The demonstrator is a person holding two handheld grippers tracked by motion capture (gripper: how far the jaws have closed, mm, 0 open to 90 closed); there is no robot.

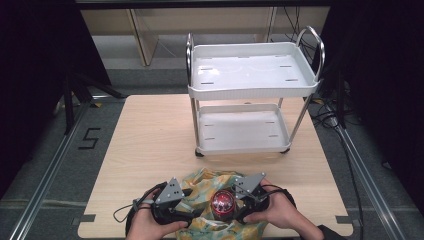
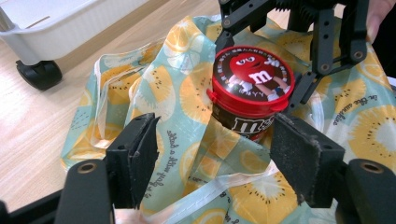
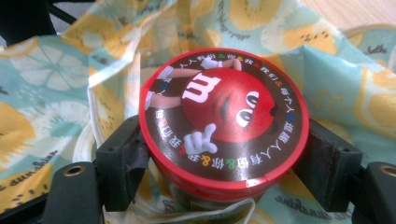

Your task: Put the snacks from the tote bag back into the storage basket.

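A round candy tub (image 1: 223, 202) with a red lid (image 3: 224, 112) stands in the mouth of a light blue bag (image 1: 205, 182) printed with lemon and kiwi slices, at the near edge of the table. My right gripper (image 3: 224, 158) is shut on the tub, its two pads pressed against the sides just under the lid. In the left gripper view the tub (image 2: 252, 84) sits upright with bag fabric (image 2: 187, 93) bunched around its base. My left gripper (image 2: 212, 163) stands open beside it, jaws wide apart with loose bag fabric lying between them.
A white two-shelf cart (image 1: 252, 90) with chrome handles stands on the far half of the wooden table (image 1: 150, 140); one of its black wheels (image 2: 39, 74) is near the bag. Dark floor and cables surround the table.
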